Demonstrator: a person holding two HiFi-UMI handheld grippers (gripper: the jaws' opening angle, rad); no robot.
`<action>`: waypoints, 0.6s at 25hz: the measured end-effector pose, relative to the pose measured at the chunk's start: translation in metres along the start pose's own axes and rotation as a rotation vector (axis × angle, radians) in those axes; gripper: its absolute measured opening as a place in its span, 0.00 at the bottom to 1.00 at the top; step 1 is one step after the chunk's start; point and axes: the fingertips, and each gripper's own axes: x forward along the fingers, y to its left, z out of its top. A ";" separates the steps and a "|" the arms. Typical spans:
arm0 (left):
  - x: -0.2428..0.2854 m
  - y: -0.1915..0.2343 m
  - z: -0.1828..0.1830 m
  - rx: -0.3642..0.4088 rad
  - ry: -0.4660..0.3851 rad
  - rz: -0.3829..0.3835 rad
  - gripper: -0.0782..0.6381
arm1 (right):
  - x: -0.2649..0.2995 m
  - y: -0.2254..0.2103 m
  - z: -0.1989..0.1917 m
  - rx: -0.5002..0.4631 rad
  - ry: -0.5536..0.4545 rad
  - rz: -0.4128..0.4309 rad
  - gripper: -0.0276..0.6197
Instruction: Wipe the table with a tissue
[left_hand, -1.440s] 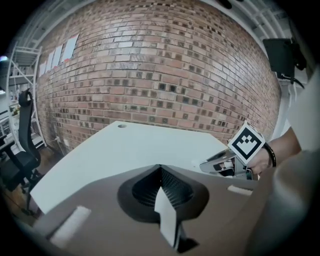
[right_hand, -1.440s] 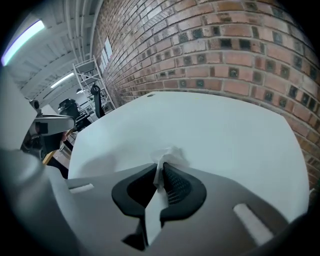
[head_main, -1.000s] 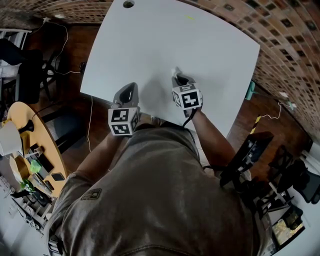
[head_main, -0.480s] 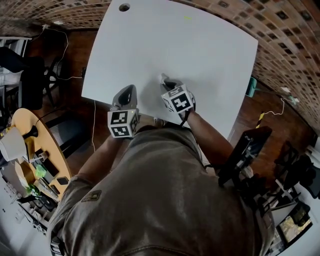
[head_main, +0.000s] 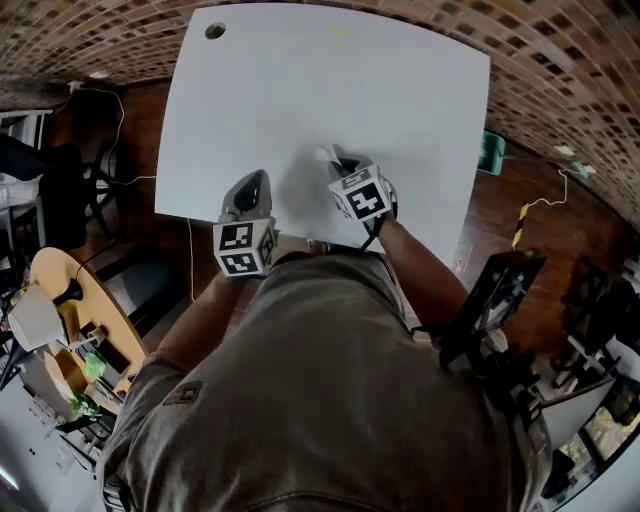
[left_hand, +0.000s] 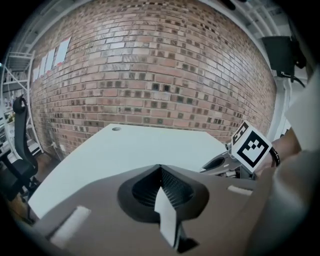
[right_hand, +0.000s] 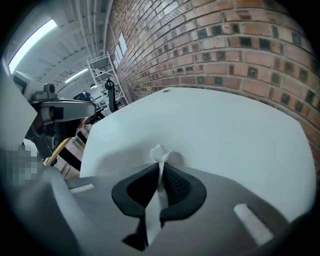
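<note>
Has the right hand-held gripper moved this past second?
Yes: right hand-held gripper, gripping tissue, slid slightly left across the table, away from its near right corner.

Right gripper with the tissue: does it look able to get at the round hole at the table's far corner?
Probably yes: the table is bare between the right gripper, shut on the tissue, and the hole.

The white tabletop (head_main: 330, 100) is bare over most of its face. A round hole (head_main: 215, 31) sits at its 11 o'clock corner and a faint yellowish mark (head_main: 337, 33) near 12 o'clock. Toward 6 o'clock a crumpled white tissue (head_main: 327, 155) touches it, pinched in the right claw (head_main: 338, 163).
</note>
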 end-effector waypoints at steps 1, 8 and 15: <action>0.002 -0.004 0.001 0.005 -0.001 -0.010 0.10 | -0.004 -0.011 -0.003 0.018 -0.005 -0.023 0.09; 0.016 -0.032 0.005 0.019 0.009 -0.076 0.10 | -0.040 -0.078 -0.032 0.152 -0.024 -0.171 0.09; 0.018 -0.043 0.004 0.021 0.011 -0.103 0.10 | -0.065 -0.110 -0.056 0.236 -0.030 -0.261 0.09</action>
